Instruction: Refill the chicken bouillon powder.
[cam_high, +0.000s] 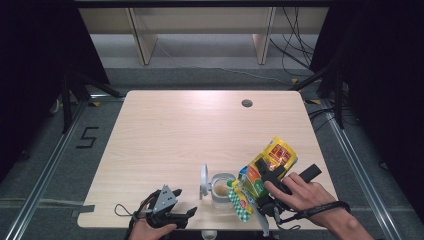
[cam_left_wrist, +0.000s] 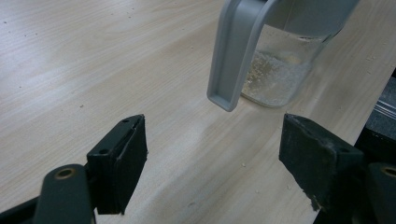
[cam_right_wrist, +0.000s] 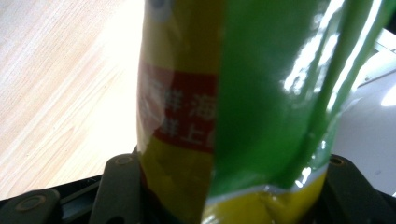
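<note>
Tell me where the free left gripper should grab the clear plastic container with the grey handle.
Probably by the grey handle of the clear plastic container: the strap stands off the wall on the side facing the open left gripper, so come in level from there, jaws either side.

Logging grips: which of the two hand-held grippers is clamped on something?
The right hand-held gripper: its jaws pinch the yellow-green snack bag. The left hand-held gripper is open.

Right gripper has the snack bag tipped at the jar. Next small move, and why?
Probably tip the snack bag a bit further, keeping its mouth over the clear jar. The right gripper is shut on the bag, the jar's lid is open and only a thin layer lies inside. The left gripper waits open, short of the jar.
</note>
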